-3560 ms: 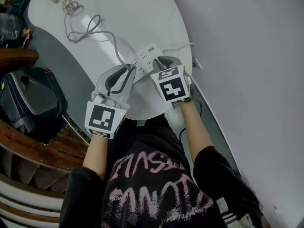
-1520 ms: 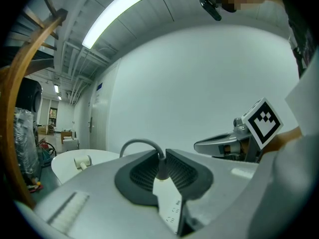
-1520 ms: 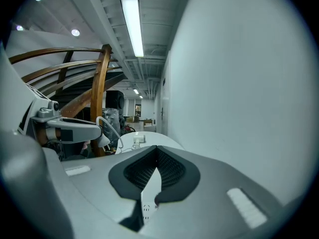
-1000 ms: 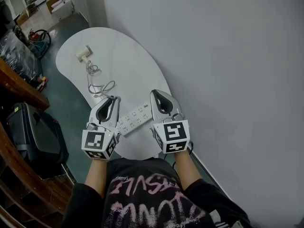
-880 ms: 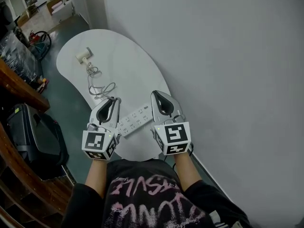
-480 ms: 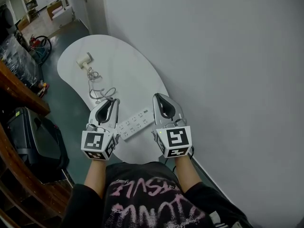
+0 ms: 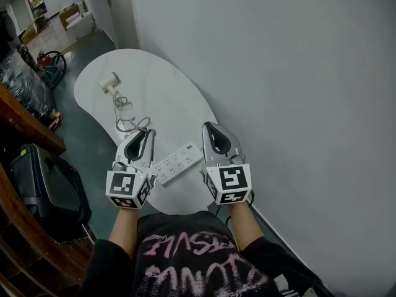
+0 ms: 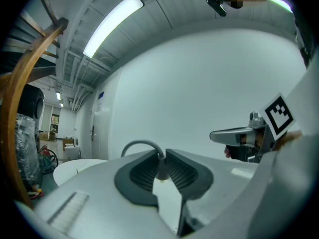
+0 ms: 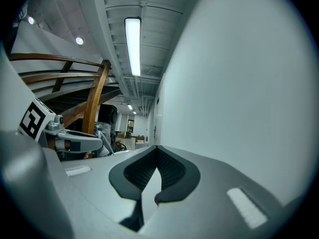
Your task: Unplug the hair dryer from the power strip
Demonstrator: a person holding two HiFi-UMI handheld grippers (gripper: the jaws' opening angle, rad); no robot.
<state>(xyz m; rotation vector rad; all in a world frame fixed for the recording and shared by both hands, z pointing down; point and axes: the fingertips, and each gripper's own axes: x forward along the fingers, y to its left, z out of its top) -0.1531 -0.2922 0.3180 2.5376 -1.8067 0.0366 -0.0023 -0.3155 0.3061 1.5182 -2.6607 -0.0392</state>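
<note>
White power strip (image 7: 177, 162) is lying between two grippers on an oval table (image 7: 179, 94).
Head view: the hair dryer (image 7: 109, 81) is resting at the table's far end, its grey cord (image 7: 127, 122) trailing to the left gripper (image 7: 150, 132); the right gripper (image 7: 206, 125) is hovering by the strip's other end. Left gripper view: the jaws are pinching that cord. Right gripper view: the jaws are sitting tip to tip, holding nothing.

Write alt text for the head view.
A person holds two grippers over a white table by a grey wall; the left gripper pinches a grey cord, the right gripper is shut, empty. The power strip lies between them, the hair dryer at the table's far end.
</note>
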